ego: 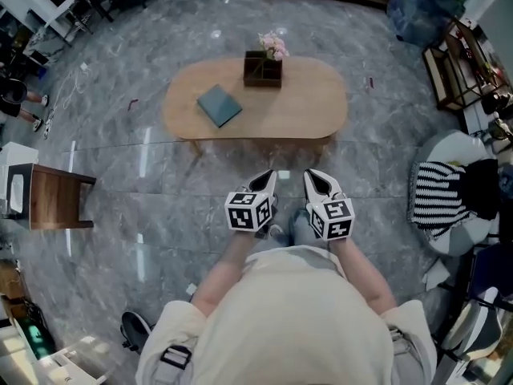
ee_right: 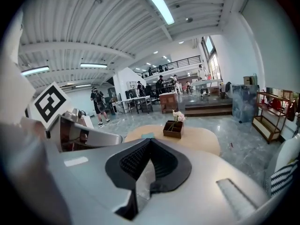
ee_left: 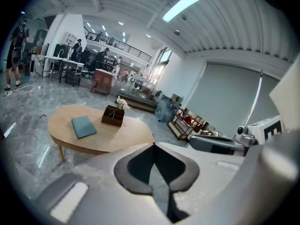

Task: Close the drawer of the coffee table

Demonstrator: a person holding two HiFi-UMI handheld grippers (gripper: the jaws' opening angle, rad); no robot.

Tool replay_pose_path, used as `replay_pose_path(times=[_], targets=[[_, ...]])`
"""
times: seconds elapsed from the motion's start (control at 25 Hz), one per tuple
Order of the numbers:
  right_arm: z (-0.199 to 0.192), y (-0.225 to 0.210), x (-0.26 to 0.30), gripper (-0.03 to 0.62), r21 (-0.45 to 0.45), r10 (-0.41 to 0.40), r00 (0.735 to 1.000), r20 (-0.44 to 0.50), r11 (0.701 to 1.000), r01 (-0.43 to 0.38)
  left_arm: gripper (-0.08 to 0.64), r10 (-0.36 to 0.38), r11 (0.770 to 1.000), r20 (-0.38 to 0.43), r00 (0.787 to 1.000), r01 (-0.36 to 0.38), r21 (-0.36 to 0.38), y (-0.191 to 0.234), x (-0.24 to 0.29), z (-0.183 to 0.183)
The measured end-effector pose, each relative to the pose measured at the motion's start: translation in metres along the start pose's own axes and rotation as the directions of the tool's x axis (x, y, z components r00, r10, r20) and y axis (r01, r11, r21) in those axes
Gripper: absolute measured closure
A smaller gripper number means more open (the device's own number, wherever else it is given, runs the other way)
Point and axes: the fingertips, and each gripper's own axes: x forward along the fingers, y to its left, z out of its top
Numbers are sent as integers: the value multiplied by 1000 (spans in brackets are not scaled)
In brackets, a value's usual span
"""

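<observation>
The oval wooden coffee table (ego: 304, 111) stands on the grey marble floor ahead of me. A teal book (ego: 219, 105) lies on it, beside a brown box with pink flowers (ego: 263, 66). No drawer front shows under its near edge in any view. My left gripper (ego: 266, 176) and right gripper (ego: 314, 176) hang side by side in the air, short of the table, both shut and empty. In the left gripper view the jaws (ee_left: 154, 146) meet with the table (ee_left: 103, 136) beyond them. In the right gripper view the shut jaws (ee_right: 149, 140) point at the table (ee_right: 204, 139).
A dark wooden side cabinet (ego: 56, 199) stands at the left. At the right is a chair with a striped cloth (ego: 439, 195), and a low shelf (ego: 458, 62) stands behind it. A blue bag (ego: 418, 6) sits at the back. People stand by desks far off.
</observation>
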Motion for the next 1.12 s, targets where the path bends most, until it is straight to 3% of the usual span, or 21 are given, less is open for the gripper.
replay_pose_path(times=[0.28, 0.6, 1.12], targets=[[18, 4, -14, 591, 0, 4, 999, 47, 1000, -4, 558, -24, 997, 18, 1000, 22, 78, -16, -19, 16], [32, 21, -22, 591, -32, 42, 994, 96, 999, -39, 558, -31, 997, 75, 997, 25, 78, -23, -34, 24], [35, 21, -31, 594, -62, 24, 995, 100, 998, -18, 558, -36, 997, 77, 996, 30, 69, -26, -35, 20]])
